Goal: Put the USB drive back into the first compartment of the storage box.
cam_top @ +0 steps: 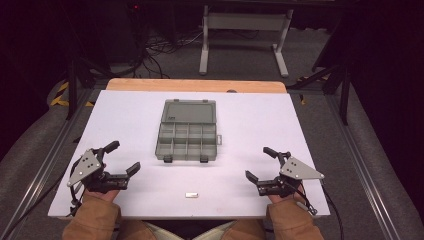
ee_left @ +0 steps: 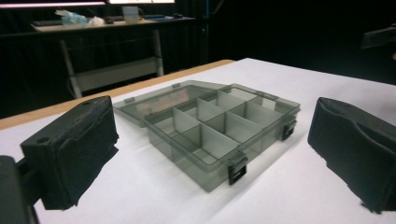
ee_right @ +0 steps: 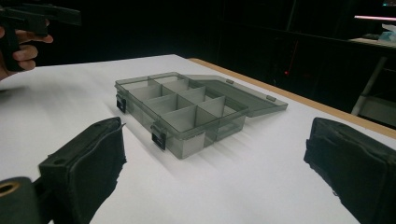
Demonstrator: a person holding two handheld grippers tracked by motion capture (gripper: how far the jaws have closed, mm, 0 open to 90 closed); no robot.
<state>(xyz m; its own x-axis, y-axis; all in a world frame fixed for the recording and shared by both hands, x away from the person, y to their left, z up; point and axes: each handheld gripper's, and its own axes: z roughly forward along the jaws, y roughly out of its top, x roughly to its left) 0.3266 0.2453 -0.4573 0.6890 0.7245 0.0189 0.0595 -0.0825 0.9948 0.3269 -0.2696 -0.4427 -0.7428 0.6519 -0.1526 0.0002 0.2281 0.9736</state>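
**Tongs wide, box open mid-counter**

Box (cam_top: 187, 131) of smoky clear plastic, sitting at the middle of the white counter (cam_top: 125, 115), lid swung fully back and lying flat on the far side. Inside, a grid of dividers forming small compartments, all bare as far as visible. Two black latches on the near wall, hanging loose; a small tab on the right edge.

Left tongs (cam_top: 121, 159) resting low at the near left of the counter, held in a hand with a tan sleeve. Jaws spread wide, nothing between them, tips aimed inward toward the box but well apart from it. From the left gripper view, box (ee_left: 205, 128) framed between the two padded jaws, near corner and one latch closest, clear white surface in between.

Right tongs (cam_top: 260, 163) mirrored at the near right, also gripped by a tan-sleeved hand, grey three-cornered plate on top. Jaws likewise spread wide and holding nothing, well apart from the box. From the right gripper view, box (ee_right: 187, 109) seen between the jaws, latches facing the camera, lid flat beyond.

Small pale piece (cam_top: 191, 195), flat and oblong, lying near the front edge of the counter between the two hands, apart from both tongs and from the box. What it is: too small to tell.
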